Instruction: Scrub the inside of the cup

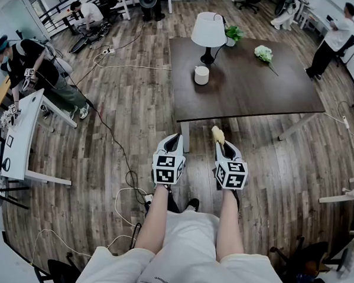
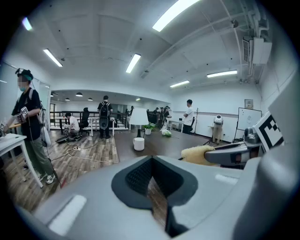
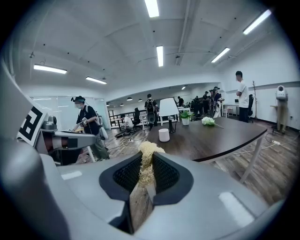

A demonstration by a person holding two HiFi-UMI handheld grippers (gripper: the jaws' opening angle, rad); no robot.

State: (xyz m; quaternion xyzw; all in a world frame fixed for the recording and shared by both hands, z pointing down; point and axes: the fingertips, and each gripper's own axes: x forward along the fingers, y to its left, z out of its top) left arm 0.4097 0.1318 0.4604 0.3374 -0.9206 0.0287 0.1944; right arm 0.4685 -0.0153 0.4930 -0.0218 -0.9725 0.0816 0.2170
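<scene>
Pinching a yellow scrubber (image 3: 149, 148), the right claw (image 3: 147, 164) faces the cup (image 3: 163, 135) ahead; only its own view shows the left claw (image 2: 151, 169) closed, empty.

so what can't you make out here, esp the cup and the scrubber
- Cup interior: too small and far in all three views; clean or dirty can't be told.
- Scrubber lower part: right gripper view, hidden between the right gripper's shut jaws.
- Table right end: left gripper view, hidden behind the right gripper.
</scene>
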